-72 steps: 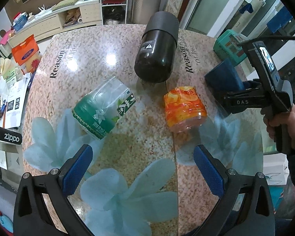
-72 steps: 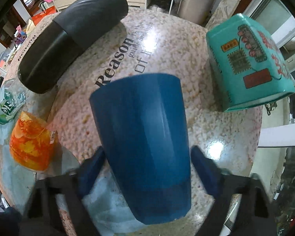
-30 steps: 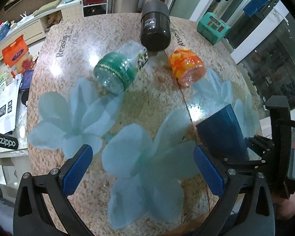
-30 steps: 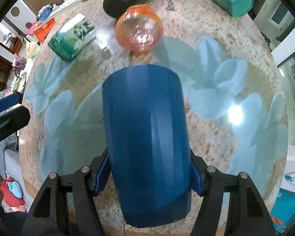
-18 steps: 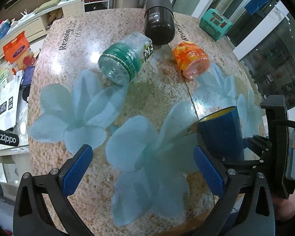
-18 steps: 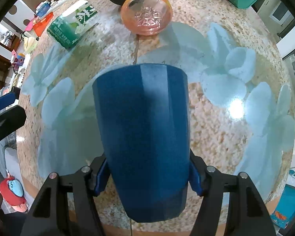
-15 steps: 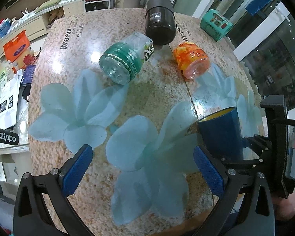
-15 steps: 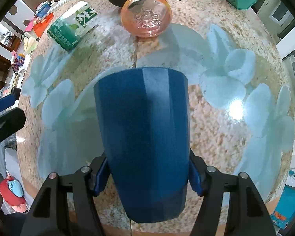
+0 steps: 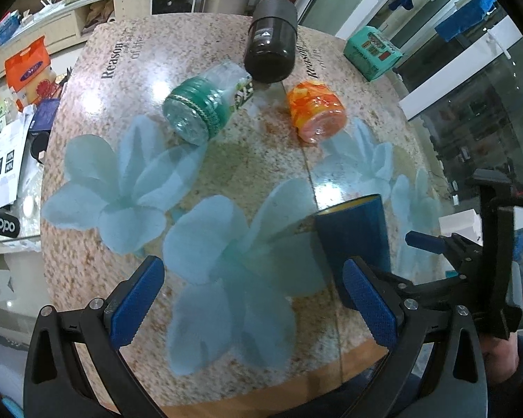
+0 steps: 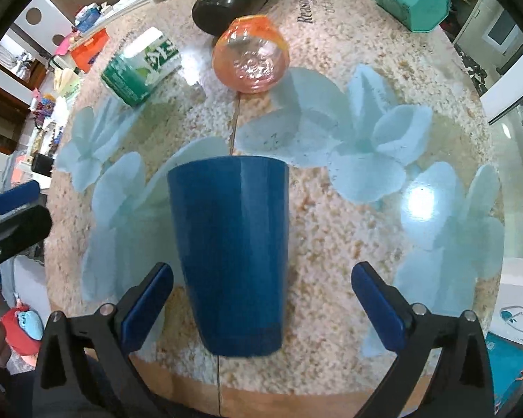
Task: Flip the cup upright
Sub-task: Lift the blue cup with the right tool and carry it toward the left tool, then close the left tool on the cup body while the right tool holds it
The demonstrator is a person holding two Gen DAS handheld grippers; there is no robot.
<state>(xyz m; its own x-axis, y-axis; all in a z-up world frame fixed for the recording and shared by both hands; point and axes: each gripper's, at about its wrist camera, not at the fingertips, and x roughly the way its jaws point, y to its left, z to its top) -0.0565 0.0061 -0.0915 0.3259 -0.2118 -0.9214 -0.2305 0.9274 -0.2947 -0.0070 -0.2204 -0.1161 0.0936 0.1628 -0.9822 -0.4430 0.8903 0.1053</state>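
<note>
- Two grippers, both spread wide, gripping nothing: right gripper (image 10: 261,299) straddles blue cup (image 10: 230,254) with gaps each side; left gripper (image 9: 252,299) hovers over table (image 9: 226,160).
- Cup stands upright, mouth up, near table's front edge.
- Far side: green bottle (image 9: 205,104), orange jar (image 9: 316,111), black flask (image 9: 271,45) lying down; teal box (image 9: 371,52) far right.
- Table print reads "Reason"; "zippo" box (image 9: 0,224) off left.

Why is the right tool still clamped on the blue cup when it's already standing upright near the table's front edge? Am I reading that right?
One thing is off: the right tool is not clamped. In the right wrist view its blue pads stand apart from the blue cup, with gaps on both sides. The rest holds: the cup stands upright, mouth up, near the front edge of the table.
</note>
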